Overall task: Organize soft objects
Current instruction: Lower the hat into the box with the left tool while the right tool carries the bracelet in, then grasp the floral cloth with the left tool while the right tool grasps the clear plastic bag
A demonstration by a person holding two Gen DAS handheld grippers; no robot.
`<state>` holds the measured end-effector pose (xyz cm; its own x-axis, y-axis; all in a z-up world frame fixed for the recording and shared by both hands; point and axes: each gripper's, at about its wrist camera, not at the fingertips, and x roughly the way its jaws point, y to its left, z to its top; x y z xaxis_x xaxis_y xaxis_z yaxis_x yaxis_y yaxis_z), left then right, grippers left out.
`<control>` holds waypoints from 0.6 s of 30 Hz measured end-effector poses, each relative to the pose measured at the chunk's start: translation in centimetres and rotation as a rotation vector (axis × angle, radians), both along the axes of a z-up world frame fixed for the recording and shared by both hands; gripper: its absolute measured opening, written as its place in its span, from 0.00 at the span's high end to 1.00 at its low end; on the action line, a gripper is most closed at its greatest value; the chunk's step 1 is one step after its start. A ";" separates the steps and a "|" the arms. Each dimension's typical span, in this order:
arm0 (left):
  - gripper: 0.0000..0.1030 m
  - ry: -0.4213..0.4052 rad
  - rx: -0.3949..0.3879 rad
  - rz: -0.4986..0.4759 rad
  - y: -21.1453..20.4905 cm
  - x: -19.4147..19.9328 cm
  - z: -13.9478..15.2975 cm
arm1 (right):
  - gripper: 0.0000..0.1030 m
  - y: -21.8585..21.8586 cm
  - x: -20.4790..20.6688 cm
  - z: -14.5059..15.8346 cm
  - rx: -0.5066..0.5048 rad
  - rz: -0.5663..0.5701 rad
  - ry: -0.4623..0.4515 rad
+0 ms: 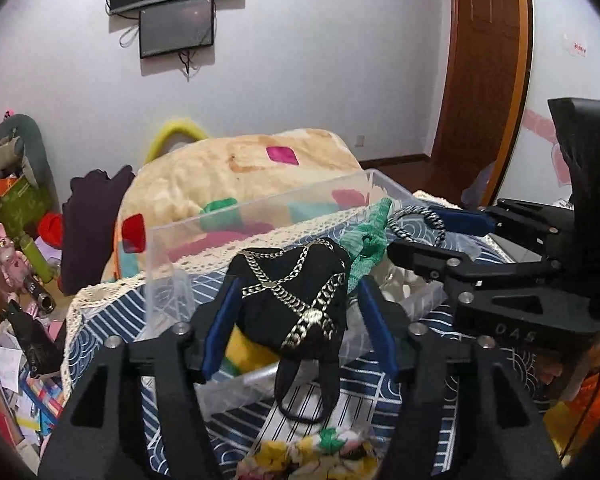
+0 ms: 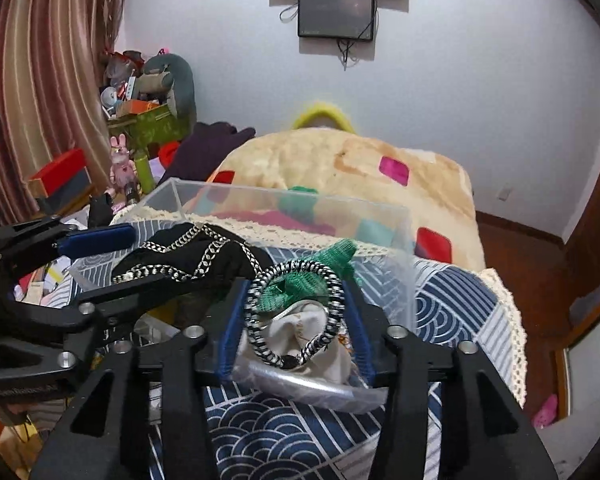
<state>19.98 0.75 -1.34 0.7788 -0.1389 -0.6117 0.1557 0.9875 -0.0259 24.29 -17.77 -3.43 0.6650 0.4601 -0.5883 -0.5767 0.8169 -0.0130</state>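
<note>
My left gripper (image 1: 294,286) is shut on a black fabric piece with a gold chain print (image 1: 292,300); its black straps hang below, over a clear plastic box (image 1: 168,256). My right gripper (image 2: 294,292) is shut on a black-and-white braided ring (image 2: 296,316) with green mesh fabric (image 2: 296,284) through it, above the box (image 2: 404,280). The right gripper (image 1: 456,232) shows at the right of the left wrist view, with the ring (image 1: 420,220) and green mesh (image 1: 368,240). The left gripper (image 2: 112,260) and black fabric (image 2: 196,252) show at the left of the right wrist view. A cream cloth (image 2: 320,332) lies in the box.
The box stands on a blue-and-white patterned cloth with lace trim (image 2: 452,300). A floral fabric piece (image 1: 312,452) lies in front. A large beige blanket with coloured patches (image 1: 236,172) is behind. Cluttered toys and boxes (image 1: 16,208) fill the left; a wooden door (image 1: 484,64) is at right.
</note>
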 end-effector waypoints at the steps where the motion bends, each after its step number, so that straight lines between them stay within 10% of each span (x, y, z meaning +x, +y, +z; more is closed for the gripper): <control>1: 0.34 -0.008 0.000 0.003 0.1 -0.4 0.2 | 0.51 -0.2 -0.3 0.3 0.003 -0.002 -0.013; 7: 0.23 -0.056 -0.014 0.018 0.8 -3.0 1.9 | 0.29 -0.6 -2.1 1.8 0.010 -0.004 -0.095; 18: 0.07 -0.044 -0.002 0.047 1.9 -6.9 1.0 | 0.28 -1.5 -4.8 2.5 0.053 0.037 -0.110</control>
